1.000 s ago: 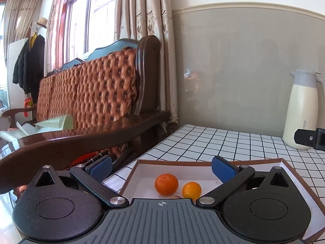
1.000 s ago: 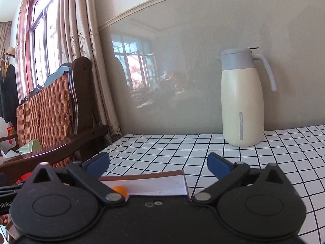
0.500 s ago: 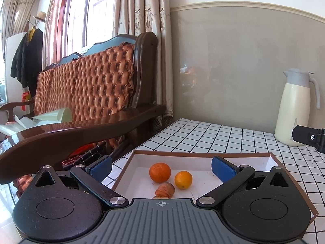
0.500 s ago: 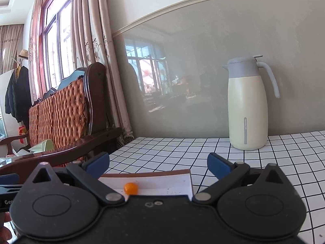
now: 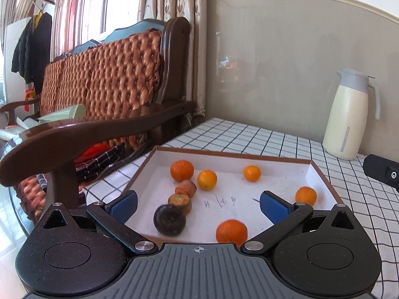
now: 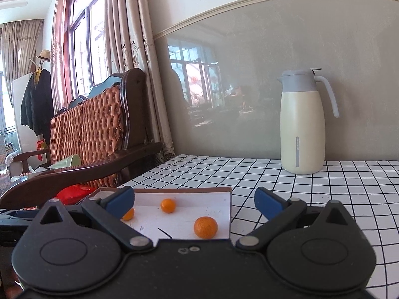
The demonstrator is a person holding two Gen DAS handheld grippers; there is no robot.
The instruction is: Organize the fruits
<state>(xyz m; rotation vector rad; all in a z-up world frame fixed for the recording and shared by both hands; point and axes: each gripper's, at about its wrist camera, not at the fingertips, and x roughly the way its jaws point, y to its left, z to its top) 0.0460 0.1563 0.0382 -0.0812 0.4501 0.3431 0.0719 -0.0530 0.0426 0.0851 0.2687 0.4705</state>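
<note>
A shallow brown-rimmed white box (image 5: 232, 153) lies on the checked table. It holds several oranges, among them one at the near edge (image 5: 231, 231), one at the far left (image 5: 181, 170) and one at the right (image 5: 305, 195), plus two brown-orange pieces (image 5: 185, 188) and a dark round fruit (image 5: 169, 220). My left gripper (image 5: 198, 205) is open and empty, just above the box's near edge. My right gripper (image 6: 194, 200) is open and empty, over the box's right corner (image 6: 229, 209), with an orange (image 6: 205, 227) below it.
A cream thermos jug (image 5: 349, 114) stands at the back by the grey wall; it also shows in the right wrist view (image 6: 303, 122). A dark wooden sofa with an orange tufted cushion (image 5: 104, 92) flanks the table on the left. The right gripper's body (image 5: 381, 172) juts in at the right.
Both grippers have risen and tilted down, so more of the box and its fruit shows. The jaws have stayed open.
</note>
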